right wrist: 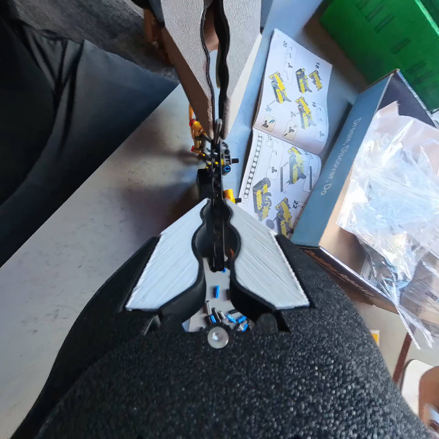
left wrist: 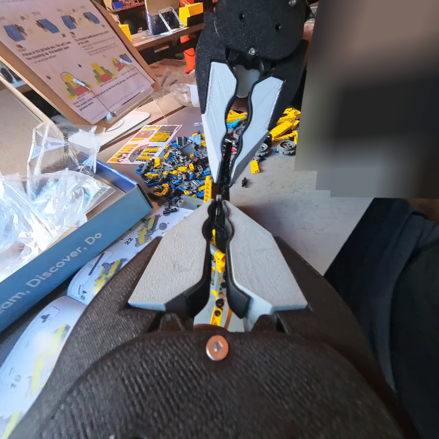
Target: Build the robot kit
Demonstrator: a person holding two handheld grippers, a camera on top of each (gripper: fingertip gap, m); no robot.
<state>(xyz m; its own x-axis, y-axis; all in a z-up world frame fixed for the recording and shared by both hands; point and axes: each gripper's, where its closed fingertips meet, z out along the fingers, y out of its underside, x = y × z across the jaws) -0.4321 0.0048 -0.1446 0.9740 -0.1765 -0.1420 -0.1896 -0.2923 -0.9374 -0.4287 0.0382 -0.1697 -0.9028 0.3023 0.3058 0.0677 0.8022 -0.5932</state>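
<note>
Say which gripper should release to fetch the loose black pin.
Right, probably: the right gripper hangs nearest the pin; the left gripper sits farther back. Both are shut on the assembly.

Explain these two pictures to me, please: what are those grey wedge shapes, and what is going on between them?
Each picture comes from a camera mounted on a hand-held claw, looking forward along its two grey fingers. No robot arm is involved; a person holds one claw in each hand.

In the left wrist view, the left claw is shut on a half-built black and yellow toy brick model. The right claw meets it from the opposite side.

The right wrist view shows the right claw shut on a long black beam of that model.

On the pale grey table lie a heap of loose yellow, blue and grey bricks, an open instruction booklet, a blue cardboard box and crumpled clear plastic bags.
</note>
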